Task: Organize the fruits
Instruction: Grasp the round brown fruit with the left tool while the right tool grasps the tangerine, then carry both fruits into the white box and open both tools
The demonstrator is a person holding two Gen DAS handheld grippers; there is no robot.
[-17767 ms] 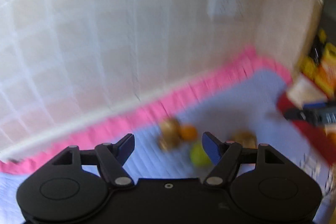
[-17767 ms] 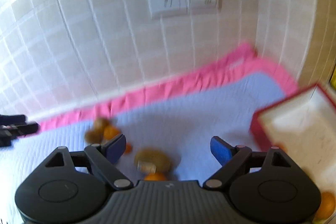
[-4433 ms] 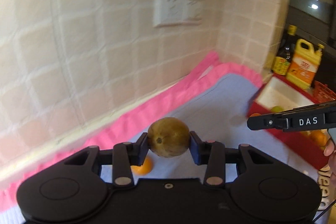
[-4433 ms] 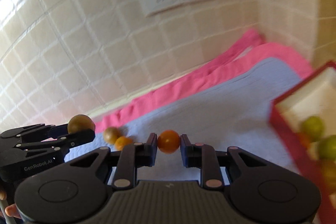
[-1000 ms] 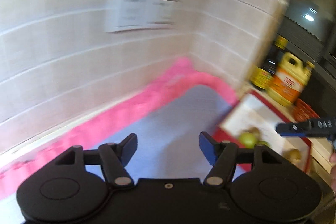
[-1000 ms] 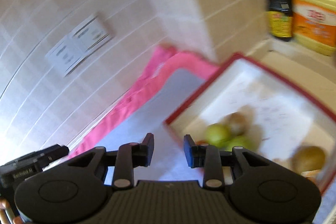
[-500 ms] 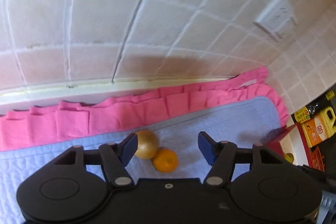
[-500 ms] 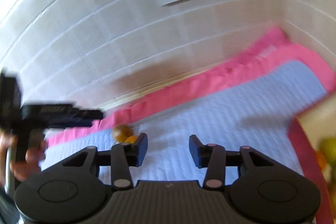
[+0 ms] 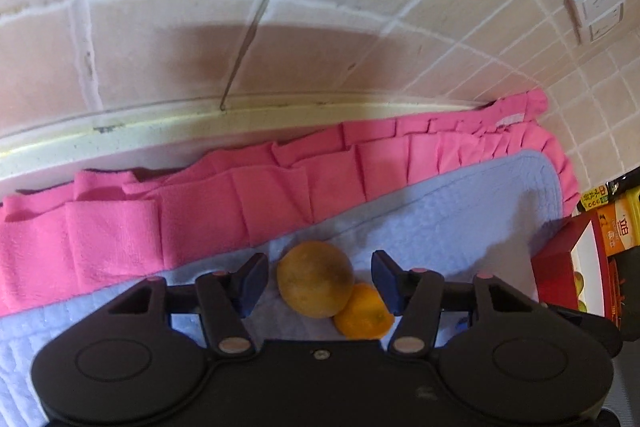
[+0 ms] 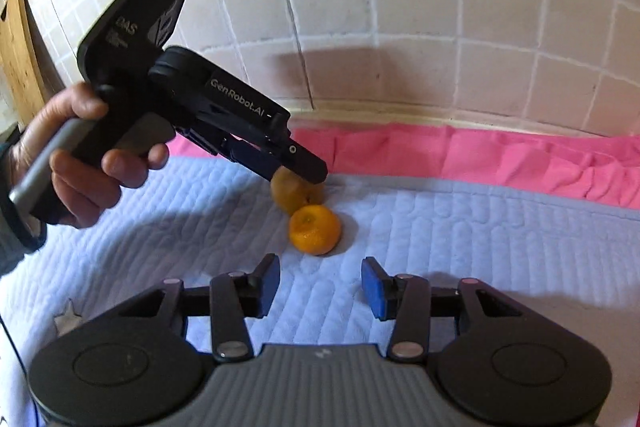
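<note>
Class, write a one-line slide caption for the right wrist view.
Left gripper reaches the brown fruit; an orange sits beside it.

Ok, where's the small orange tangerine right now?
The small orange tangerine sits on the quilted blue mat, touching the round brownish fruit, just ahead of the right gripper.

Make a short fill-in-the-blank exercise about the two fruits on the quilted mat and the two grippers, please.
1. The round brown fruit and the small orange tangerine lie on a quilted mat of pale ____ colour.
2. The brown fruit sits between the open jaws of the ____ gripper.
3. The right gripper holds ____ between its pads.
4. Along the tiled wall, the mat has a ruffled border of ____ colour.

Missing words: blue; left; nothing; pink
</note>
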